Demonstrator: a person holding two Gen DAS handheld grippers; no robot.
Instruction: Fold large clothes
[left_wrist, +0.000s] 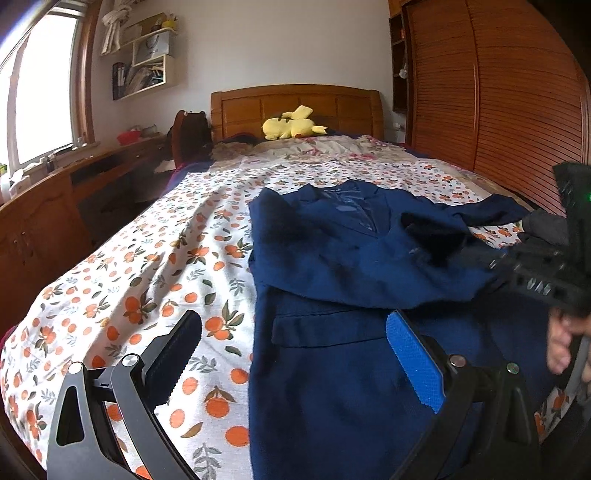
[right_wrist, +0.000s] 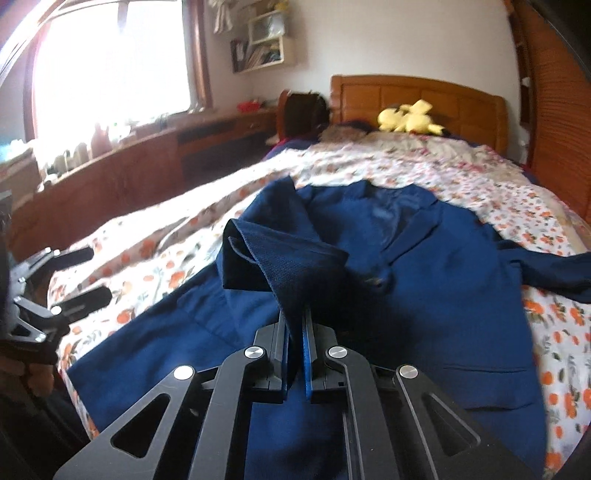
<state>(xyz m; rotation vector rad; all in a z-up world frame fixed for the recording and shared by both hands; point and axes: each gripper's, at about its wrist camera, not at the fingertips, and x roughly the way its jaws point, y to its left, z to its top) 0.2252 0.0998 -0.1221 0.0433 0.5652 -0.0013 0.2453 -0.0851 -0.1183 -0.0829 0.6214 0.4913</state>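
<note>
L gripper (left_wrist: 295, 354): jaws wide apart, holding nothing, hovering over the near L edge of the navy jacket (left_wrist: 354, 266); one finger above the orange-print sheet (left_wrist: 147, 266), the other above the fabric. Jacket lies front-up on the bed, collar toward the headboard (left_wrist: 295, 107). R gripper (right_wrist: 295, 354): jaws narrow, clamped on a raised sleeve fold of the jacket, approx. mid-garment.
</note>
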